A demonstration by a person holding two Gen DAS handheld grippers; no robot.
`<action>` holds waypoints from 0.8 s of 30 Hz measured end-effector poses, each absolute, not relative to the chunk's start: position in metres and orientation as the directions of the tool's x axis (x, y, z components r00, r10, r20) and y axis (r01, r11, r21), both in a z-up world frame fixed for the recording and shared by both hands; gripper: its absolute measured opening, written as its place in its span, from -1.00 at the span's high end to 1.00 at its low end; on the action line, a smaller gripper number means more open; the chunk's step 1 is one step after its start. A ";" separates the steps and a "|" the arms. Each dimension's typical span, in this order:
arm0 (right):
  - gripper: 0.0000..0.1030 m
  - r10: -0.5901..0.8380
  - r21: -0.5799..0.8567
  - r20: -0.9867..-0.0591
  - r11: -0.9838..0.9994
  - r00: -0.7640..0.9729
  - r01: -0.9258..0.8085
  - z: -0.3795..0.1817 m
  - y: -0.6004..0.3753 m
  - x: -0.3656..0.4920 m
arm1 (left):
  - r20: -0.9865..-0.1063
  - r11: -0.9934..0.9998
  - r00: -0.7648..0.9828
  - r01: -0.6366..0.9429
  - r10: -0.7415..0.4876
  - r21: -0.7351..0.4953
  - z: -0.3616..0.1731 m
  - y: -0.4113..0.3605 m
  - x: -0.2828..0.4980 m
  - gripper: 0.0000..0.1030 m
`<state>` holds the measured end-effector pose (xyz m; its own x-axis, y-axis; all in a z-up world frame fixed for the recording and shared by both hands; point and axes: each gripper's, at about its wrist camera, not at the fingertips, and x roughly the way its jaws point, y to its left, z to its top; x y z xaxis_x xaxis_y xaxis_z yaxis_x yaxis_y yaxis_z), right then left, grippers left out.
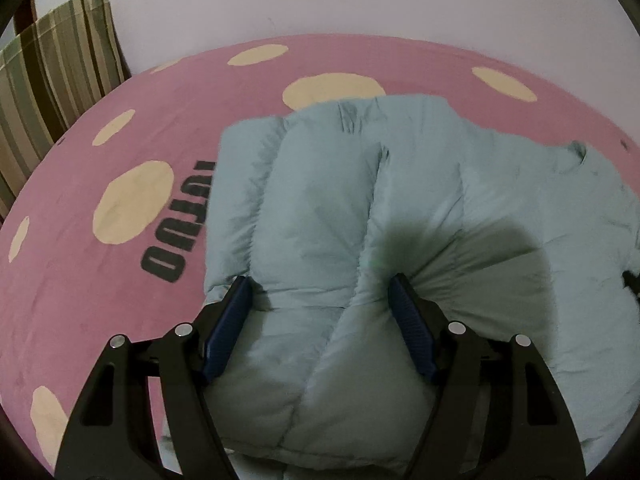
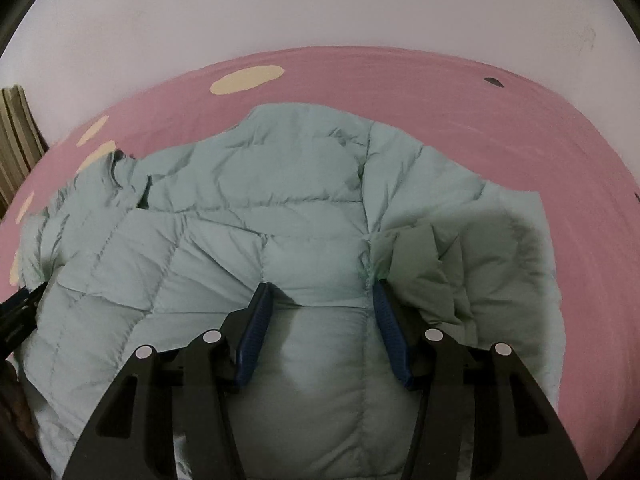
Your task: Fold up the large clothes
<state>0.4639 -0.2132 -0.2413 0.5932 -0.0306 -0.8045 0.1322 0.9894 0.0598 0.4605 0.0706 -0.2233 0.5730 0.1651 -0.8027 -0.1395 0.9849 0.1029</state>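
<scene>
Jacket [image 2: 256, 216] fabric fills most of what we see: a pale blue-green puffer, smooth and slightly shiny, stitched into soft padded blocks that bulge between the seams. It lies spread on a pink sheet [image 2: 460, 92] printed with cream oval spots and dark block letters, and the sheet has a matte, faintly brushed look. From our right wrist view the jacket's long axis runs across the picture, left to right, with a rumpled end, perhaps the collar, at the far left and a thinner, creased flap [image 2: 424, 268] folded up at the right. From our left wrist view a thick padded part [image 1: 316, 216] runs away from us, rounded at its far end.

Our left gripper [image 1: 320, 296] straddles that padded part; its blue ribbed pads [image 1: 408, 320] stand wide, and we cannot tell whether they press the fabric. Our right gripper [image 2: 320, 300] sits over a seam of the jacket, jaws parted, and again we cannot tell whether the pads squeeze the padding between them. Beyond the sheet is a plain pale wall [image 1: 360, 0], and at the left a striped cushion [image 1: 60, 72] in brown, olive and grey.
</scene>
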 end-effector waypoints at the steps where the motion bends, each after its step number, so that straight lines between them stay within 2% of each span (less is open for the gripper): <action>1: -0.03 -0.032 0.058 -0.805 0.990 0.592 0.132 -0.241 -0.213 0.463 | -0.801 0.984 0.575 -0.141 0.170 0.108 -0.223 0.070 0.460 -0.41; 5: -0.02 -0.031 0.073 -0.795 0.987 0.606 0.146 -0.218 -0.213 0.456 | -0.794 0.978 0.575 -0.164 0.198 0.125 -0.202 0.068 0.450 -0.37; 7: -0.02 -0.003 0.109 -0.765 0.985 0.644 0.135 -0.202 -0.209 0.452 | -0.771 0.983 0.618 -0.169 0.157 0.064 -0.183 0.067 0.441 -0.37; 10: -0.02 0.034 0.128 -0.753 0.987 0.658 0.097 -0.191 -0.191 0.458 | -0.751 0.992 0.651 -0.114 0.109 0.046 -0.170 0.047 0.444 -0.37; 17: -0.03 0.052 0.098 -0.791 0.994 0.609 0.042 -0.222 -0.154 0.476 | -0.803 0.993 0.588 -0.110 0.097 0.039 -0.206 0.027 0.465 -0.40; 24: -0.03 0.020 0.056 -0.792 0.998 0.610 0.040 -0.239 -0.150 0.482 | -0.782 0.989 0.605 -0.085 0.150 0.124 -0.219 0.016 0.466 -0.42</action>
